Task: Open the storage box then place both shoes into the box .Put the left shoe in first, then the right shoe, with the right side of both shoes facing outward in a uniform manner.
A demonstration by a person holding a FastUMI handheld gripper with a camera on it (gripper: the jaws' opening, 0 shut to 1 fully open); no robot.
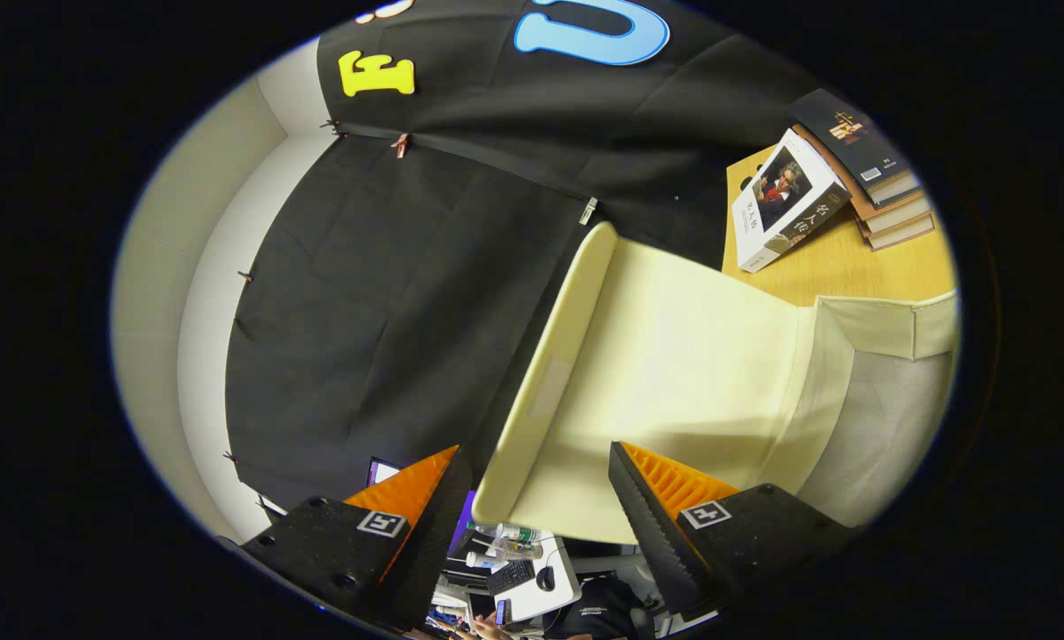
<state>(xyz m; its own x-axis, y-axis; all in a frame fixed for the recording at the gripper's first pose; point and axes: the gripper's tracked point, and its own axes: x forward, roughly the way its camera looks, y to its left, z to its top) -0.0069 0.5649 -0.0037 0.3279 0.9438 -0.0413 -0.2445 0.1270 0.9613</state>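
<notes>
The claw (536, 498) stands wide open, and the edge of the cream lid (674, 373) of the storage box (887, 400) lies between its fingers, not pressed. At two o'clock, books (816, 196) lie on the wooden tabletop (843, 262).

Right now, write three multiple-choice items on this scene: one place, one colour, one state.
1. The cream plastic lid's near edge sits:
A. between the gripper's fingers
B. on the books
C. under the table
2. The book leaning on the stack of books is:
A. green
B. white
C. red
3. The cream fabric storage box is:
A. closed
B. lidless
C. open, lid raised

Answers: 1 A, the lid's edge lies inside the open gripper; 2 B, its cover is white; 3 C, the box's grey inside shows.
</notes>
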